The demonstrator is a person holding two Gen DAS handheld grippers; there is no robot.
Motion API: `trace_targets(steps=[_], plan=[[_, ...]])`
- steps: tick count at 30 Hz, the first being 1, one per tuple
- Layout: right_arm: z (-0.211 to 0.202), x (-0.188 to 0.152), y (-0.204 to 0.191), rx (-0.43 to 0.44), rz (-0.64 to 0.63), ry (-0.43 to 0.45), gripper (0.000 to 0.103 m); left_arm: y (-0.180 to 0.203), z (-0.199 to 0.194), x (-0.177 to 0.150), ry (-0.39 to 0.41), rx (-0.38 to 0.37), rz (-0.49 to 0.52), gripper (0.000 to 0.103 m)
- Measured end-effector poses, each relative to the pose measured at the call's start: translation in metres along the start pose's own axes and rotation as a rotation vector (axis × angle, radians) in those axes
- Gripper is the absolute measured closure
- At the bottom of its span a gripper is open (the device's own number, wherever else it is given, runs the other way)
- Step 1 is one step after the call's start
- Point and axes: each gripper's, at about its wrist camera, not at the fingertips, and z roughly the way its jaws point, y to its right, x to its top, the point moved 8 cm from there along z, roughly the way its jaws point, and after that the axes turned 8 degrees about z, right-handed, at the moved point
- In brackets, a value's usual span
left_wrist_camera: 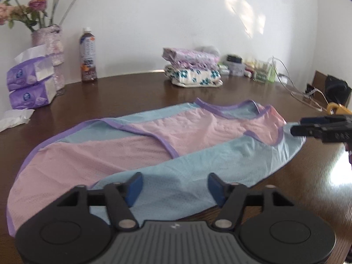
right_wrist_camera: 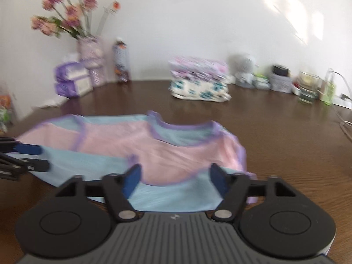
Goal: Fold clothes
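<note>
right view motion-blurred, flowers cropped by frame edge

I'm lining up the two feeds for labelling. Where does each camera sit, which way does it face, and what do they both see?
Left wrist: rides the left hand-held gripper, open over the garment's near blue edge, facing the wall; the right hand-held gripper enters at right.
Right wrist: rides the right hand-held gripper, open over the same garment, facing the wall; the left hand-held gripper enters at left.
Shared: garment, folded stack, bottle, flowers, table.
</note>
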Motion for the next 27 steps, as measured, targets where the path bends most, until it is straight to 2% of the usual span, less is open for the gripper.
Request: trace_targets(steps=[1, 3, 6, 11, 18, 27], plan=[[0.0, -0.001, -0.009, 0.021, -0.002, -0.001, 0.022, -0.001, -0.003, 0.001, 0.015, 0.005, -0.013, 0.026], [0.0, -0.003, -0.026, 0.054, -0.007, -0.006, 0.015, -0.003, -0.009, 0.003, 0.042, 0.011, -0.039, 0.013], [0.005, -0.011, -0.043, 0.065, -0.02, -0.021, 0.002, -0.005, -0.015, 0.0, 0.053, 0.023, -0.066, 0.006], [0.012, -0.022, -0.059, 0.073, -0.03, -0.04, 0.001, -0.007, -0.024, -0.011, 0.041, 0.019, -0.125, 0.0], [0.01, -0.023, -0.056, 0.057, 0.01, -0.032, 0.001, -0.016, -0.035, -0.017, 0.059, 0.02, -0.201, 0.0], [0.012, -0.028, -0.053, 0.042, 0.078, -0.053, 0.0, -0.016, -0.034, -0.027, 0.029, 0.033, -0.256, 0.0]])
